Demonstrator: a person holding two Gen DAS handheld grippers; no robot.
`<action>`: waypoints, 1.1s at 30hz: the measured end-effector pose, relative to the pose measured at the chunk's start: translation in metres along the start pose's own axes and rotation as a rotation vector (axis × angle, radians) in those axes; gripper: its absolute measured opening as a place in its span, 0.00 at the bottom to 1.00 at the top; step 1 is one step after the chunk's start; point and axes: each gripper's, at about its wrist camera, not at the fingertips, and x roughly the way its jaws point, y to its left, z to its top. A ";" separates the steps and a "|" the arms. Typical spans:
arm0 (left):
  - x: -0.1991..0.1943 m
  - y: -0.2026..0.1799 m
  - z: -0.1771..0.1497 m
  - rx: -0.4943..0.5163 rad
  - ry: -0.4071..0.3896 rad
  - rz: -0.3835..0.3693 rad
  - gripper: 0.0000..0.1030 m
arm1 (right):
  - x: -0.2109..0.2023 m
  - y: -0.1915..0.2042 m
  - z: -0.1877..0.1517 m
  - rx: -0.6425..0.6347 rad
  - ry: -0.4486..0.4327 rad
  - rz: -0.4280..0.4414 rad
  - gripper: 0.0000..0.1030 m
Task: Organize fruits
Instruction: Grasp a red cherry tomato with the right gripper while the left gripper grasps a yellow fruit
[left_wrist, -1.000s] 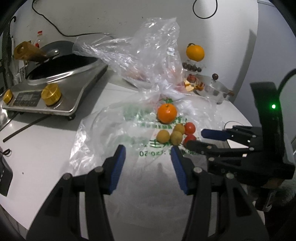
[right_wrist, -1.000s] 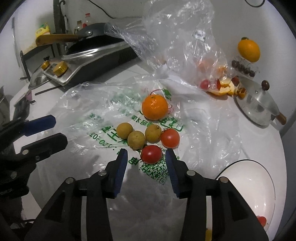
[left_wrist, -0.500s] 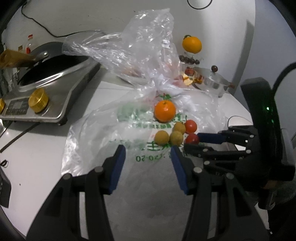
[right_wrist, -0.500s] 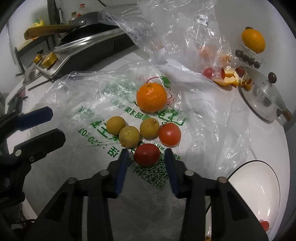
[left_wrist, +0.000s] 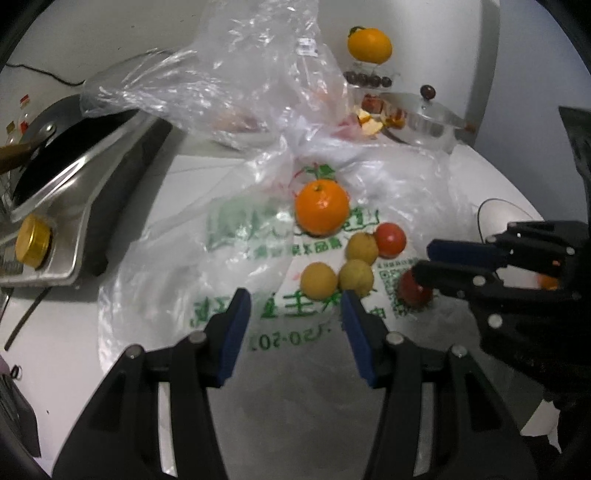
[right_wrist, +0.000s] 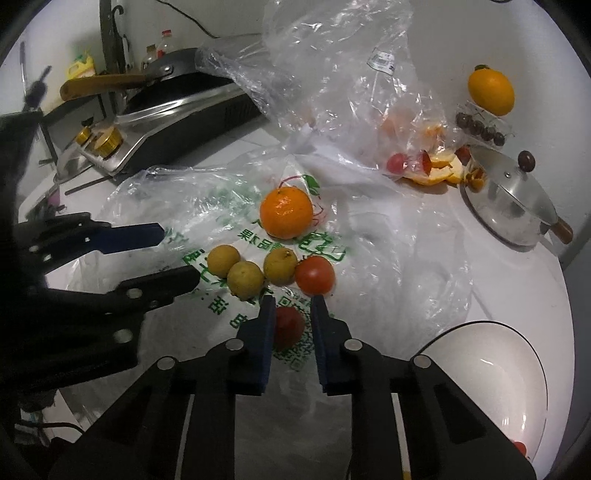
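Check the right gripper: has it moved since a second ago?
Yes. The right gripper has crept forward toward the orange, and its jaws have just been closing; they are now clamped on the near red tomato.

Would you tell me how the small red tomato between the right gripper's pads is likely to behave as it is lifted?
The red tomato looks smooth and round, so it may slip or roll if the right gripper, whose jaws have just been closing on it, loosens. It is probably soft; hard squeezing could bruise it. The plastic bag beneath looks slick.

A big orange (right_wrist: 286, 217), three small yellow fruits (right_wrist: 245, 279) and two red tomatoes (right_wrist: 314, 275) sit close together on a plastic bag (right_wrist: 221, 206).
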 end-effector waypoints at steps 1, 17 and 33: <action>0.001 -0.002 0.002 0.013 0.000 0.004 0.51 | 0.000 0.000 0.000 0.000 -0.001 0.005 0.18; 0.030 -0.012 0.011 0.098 0.032 0.040 0.49 | 0.008 0.005 -0.001 0.037 0.051 0.093 0.30; 0.026 -0.004 0.008 0.068 -0.016 -0.056 0.25 | 0.024 0.013 -0.006 0.010 0.086 0.056 0.27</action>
